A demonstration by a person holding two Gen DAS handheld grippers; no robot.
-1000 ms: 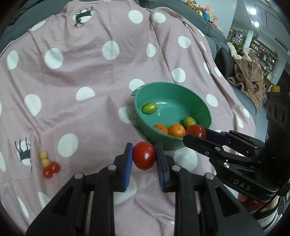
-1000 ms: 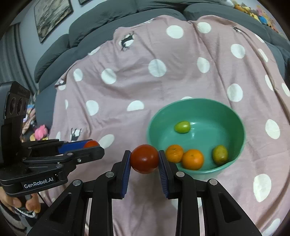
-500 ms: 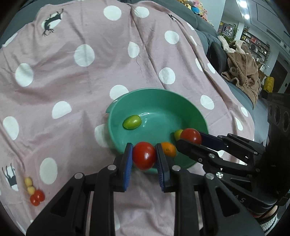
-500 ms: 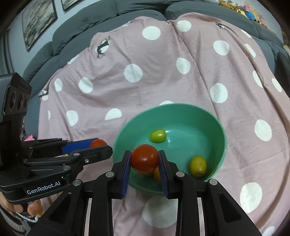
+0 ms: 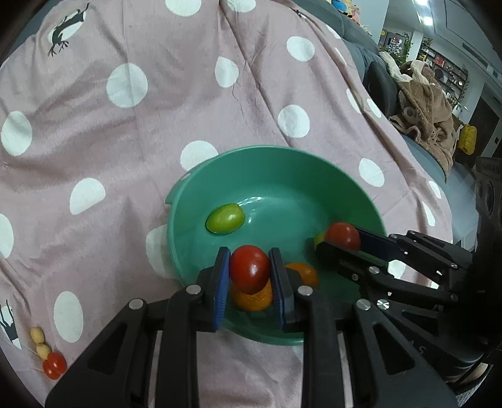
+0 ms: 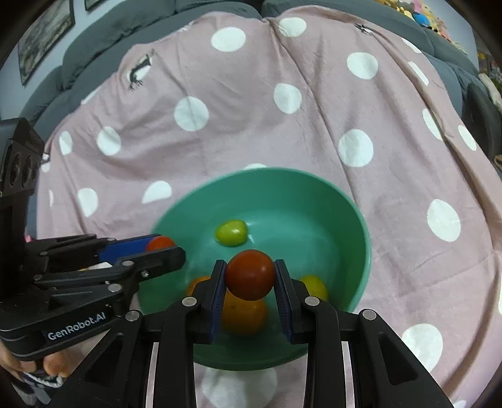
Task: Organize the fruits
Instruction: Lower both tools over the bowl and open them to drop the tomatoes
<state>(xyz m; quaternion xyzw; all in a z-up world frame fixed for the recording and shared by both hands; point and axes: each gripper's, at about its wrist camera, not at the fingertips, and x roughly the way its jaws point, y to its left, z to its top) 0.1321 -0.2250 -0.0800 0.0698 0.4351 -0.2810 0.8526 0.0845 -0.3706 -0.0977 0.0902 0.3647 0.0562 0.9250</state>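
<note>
A green bowl (image 5: 313, 175) (image 6: 345, 216) sits on a pink polka-dot cloth (image 5: 157, 125). My left gripper (image 5: 250, 271) is shut on a red tomato (image 5: 250, 266) over the bowl's near side. My right gripper (image 6: 250, 276) is shut on another red tomato (image 6: 250, 274), also over the bowl. Each wrist view shows the other gripper from the side, its tomato (image 5: 342, 235) (image 6: 160, 243) just inside the rim. In the bowl lie a green fruit (image 5: 225, 218) (image 6: 231, 232), two oranges (image 5: 302, 273) (image 6: 243, 315) and a yellow-green fruit (image 6: 313, 285), partly hidden by the fingers.
Several small red and yellow fruits (image 5: 47, 354) lie on the cloth at the left. A brown blanket (image 5: 423, 103) is heaped beyond the cloth's right edge. A hand (image 6: 50, 365) holds the left gripper's handle. Grey cushions (image 6: 125, 28) rise behind the cloth.
Both grippers have moved forward and down with their tomatoes, from in front of the bowl to over its inside. The bowl now looks larger and nearer in both views.
</note>
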